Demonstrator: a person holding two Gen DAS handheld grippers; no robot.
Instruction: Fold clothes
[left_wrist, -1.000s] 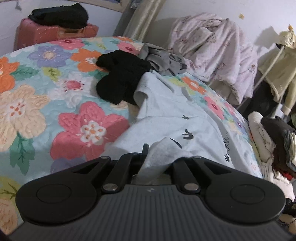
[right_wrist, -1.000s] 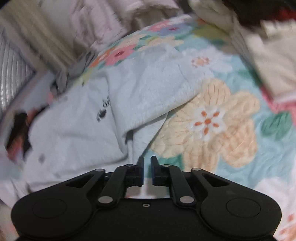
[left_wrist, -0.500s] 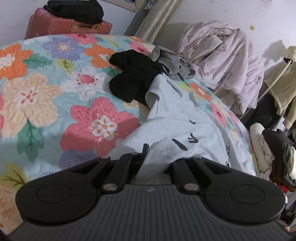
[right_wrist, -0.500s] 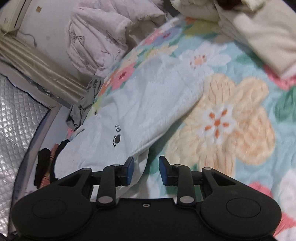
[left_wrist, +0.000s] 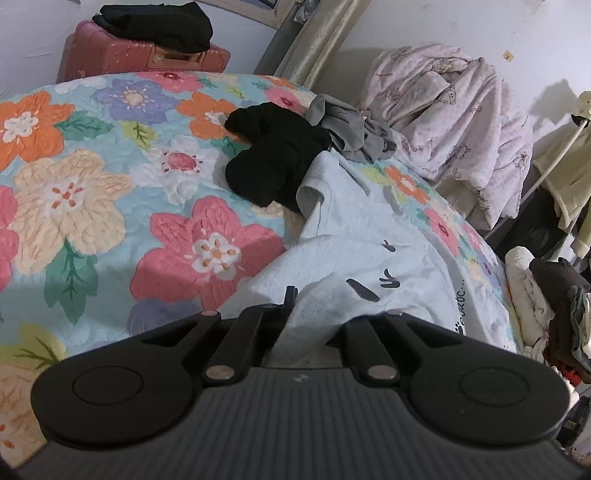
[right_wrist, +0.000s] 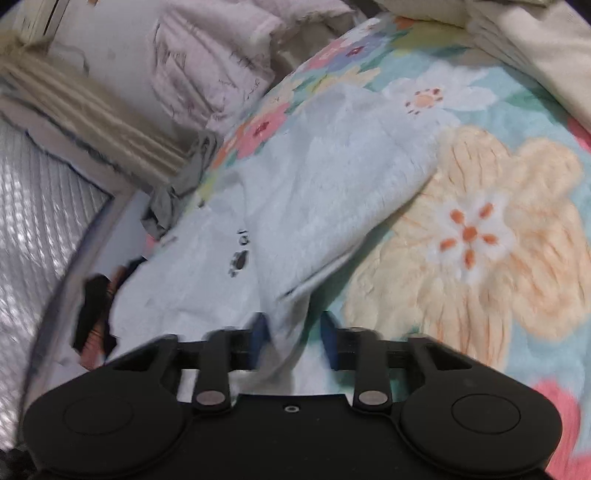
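Note:
A light blue sweatshirt (left_wrist: 369, 240) with black marks lies spread on the floral bedspread (left_wrist: 92, 192). My left gripper (left_wrist: 314, 314) is shut on a bunched edge of it, which hides one finger. In the right wrist view the same sweatshirt (right_wrist: 314, 184) lies with a sleeve folded over its body. My right gripper (right_wrist: 293, 328) is open, its blue-padded fingers either side of the sleeve's cuff end, not closed on it.
A black garment (left_wrist: 273, 166) and a grey one (left_wrist: 354, 133) lie at the sweatshirt's far end. A pink suitcase (left_wrist: 140, 55) with dark clothes stands behind the bed. A pale fleece (left_wrist: 454, 122) hangs to the right. Folded clothes (right_wrist: 535, 48) sit at the bed's edge.
My right gripper has opened from nearly shut and its fingers now straddle the sleeve end. My left gripper keeps its hold and has drawn back slightly, pulling the sweatshirt.

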